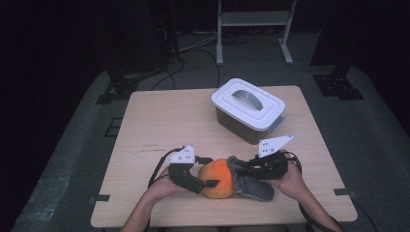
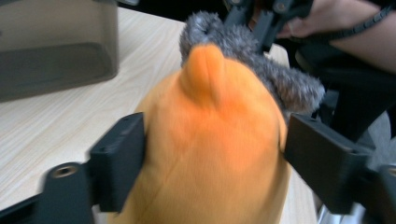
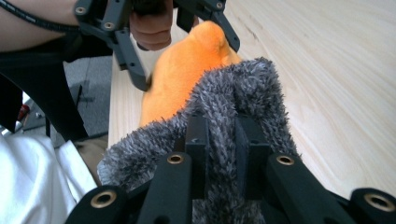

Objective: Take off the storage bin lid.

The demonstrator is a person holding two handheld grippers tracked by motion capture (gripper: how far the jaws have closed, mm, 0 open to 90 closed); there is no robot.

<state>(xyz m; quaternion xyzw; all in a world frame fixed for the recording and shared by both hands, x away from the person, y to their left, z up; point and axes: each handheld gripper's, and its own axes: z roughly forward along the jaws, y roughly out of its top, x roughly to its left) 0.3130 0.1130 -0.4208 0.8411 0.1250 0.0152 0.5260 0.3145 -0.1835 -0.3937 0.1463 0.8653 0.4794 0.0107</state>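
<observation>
Grey fuzzy cover (image 3: 233, 107), orange plush (image 3: 187, 65), unlabelled.

The soft toy (image 1: 218, 178) is bright orange all over, with no pattern. The fuzzy cloth (image 1: 251, 182) next to it is grey, with lighter tips on its hairs. The left hand-held gripper (image 1: 205, 171) is black with a pale grey plate on top. The right hand-held gripper (image 1: 245, 168) is black too, with the same pale plate. The bench (image 1: 159, 121) is light wood with thin lines. The box (image 1: 247, 110) is dark see-through grey with a white lid.
</observation>
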